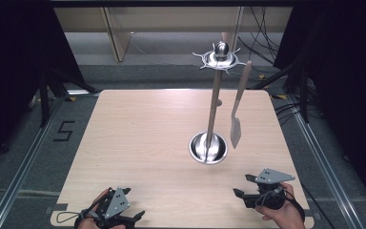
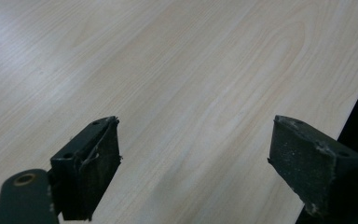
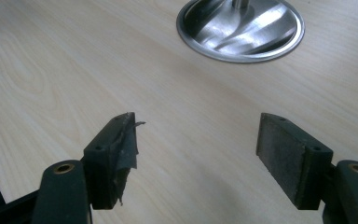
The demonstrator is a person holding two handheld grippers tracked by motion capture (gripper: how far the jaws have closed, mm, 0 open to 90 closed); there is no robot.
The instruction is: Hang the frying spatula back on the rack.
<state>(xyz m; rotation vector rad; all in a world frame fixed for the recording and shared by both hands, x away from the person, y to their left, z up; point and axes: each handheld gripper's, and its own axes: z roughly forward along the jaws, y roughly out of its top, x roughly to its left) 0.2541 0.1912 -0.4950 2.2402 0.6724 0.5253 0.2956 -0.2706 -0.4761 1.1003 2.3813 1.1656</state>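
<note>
A metal utensil stand [image 1: 213, 102] rises from a round steel base [image 1: 208, 148] right of the table's middle, with a hooked ring [image 1: 219, 59] at its top. A spatula [image 1: 238, 107] with a wooden handle hangs from one hook, blade down. Near the front left edge, my left gripper [image 1: 132, 204] is open over bare wood; its pads [image 2: 100, 161] hold nothing. My right gripper [image 1: 242, 185] is open at the front right, pointing toward the base [image 3: 240, 28], nothing between its jaws.
The light wooden table [image 1: 138, 138] stands on a grey floor with metal rails at both sides. Dark curtains hang left and right, and cables lie on the floor at the back right. A number 5 marks the floor at the left.
</note>
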